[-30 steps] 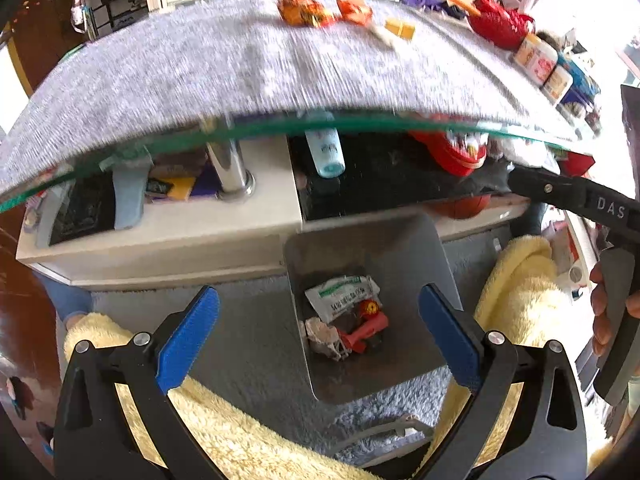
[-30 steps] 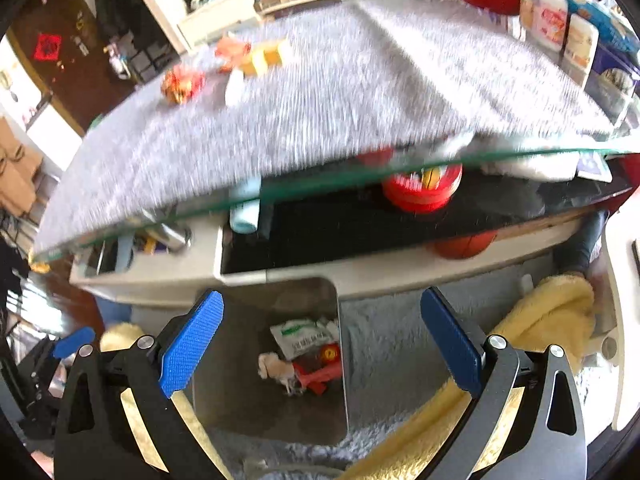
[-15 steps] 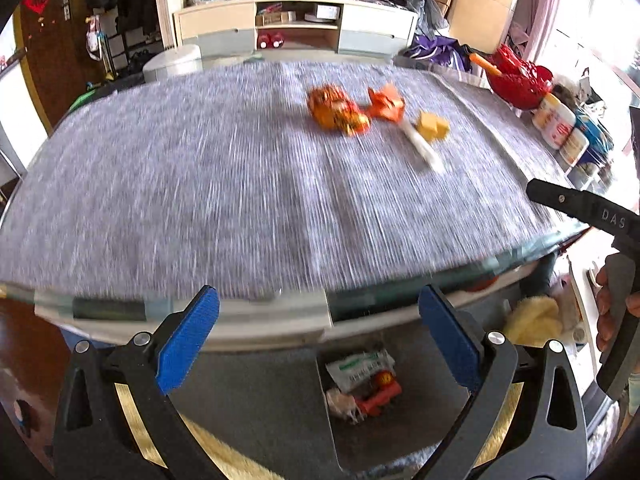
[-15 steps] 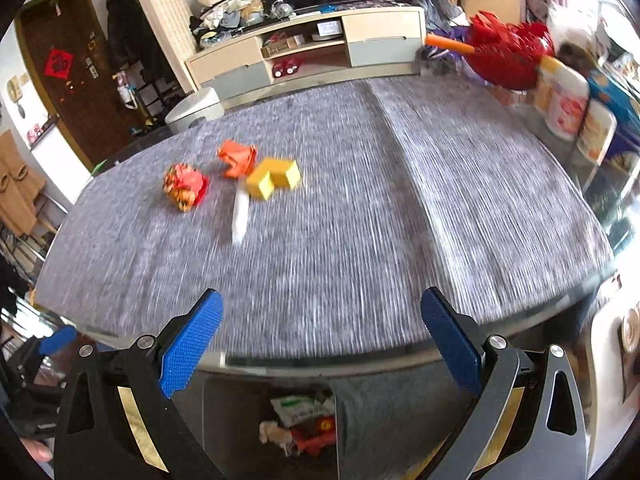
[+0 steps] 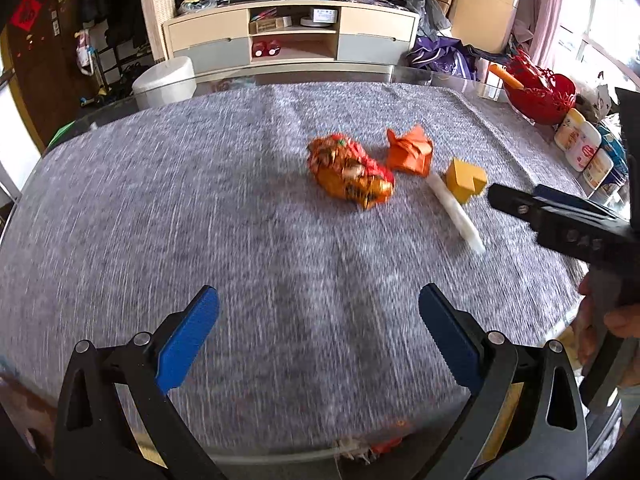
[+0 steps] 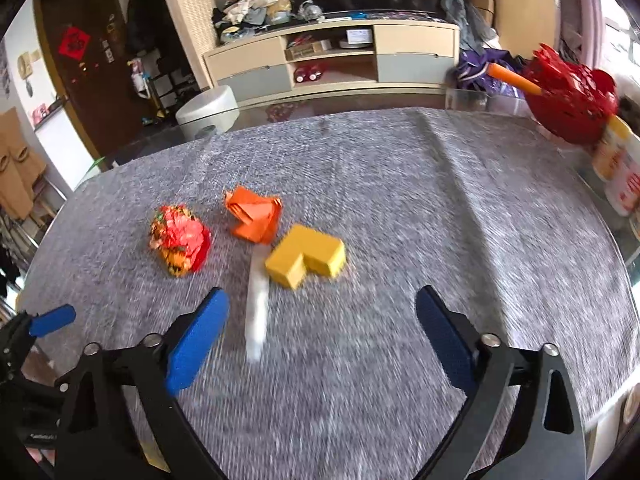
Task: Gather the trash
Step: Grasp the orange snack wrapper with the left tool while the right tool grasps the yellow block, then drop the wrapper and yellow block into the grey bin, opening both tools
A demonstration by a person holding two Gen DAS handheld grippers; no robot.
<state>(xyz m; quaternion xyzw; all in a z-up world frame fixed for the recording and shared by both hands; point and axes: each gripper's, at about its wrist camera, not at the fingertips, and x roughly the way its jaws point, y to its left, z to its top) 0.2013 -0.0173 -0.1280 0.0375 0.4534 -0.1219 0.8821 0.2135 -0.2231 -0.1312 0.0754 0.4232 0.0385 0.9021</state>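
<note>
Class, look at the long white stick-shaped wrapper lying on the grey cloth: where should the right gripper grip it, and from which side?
Grip the long white stick-shaped wrapper at its free near half, from above, with the fingers straddling its narrow width. Its far end touches the yellow L-shaped block, so the near end probably offers more room.

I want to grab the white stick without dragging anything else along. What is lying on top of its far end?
In the right wrist view, the white stick's far end runs under the orange folded paper and beside the yellow block. Motion blur hides whether the block touches it.
</note>
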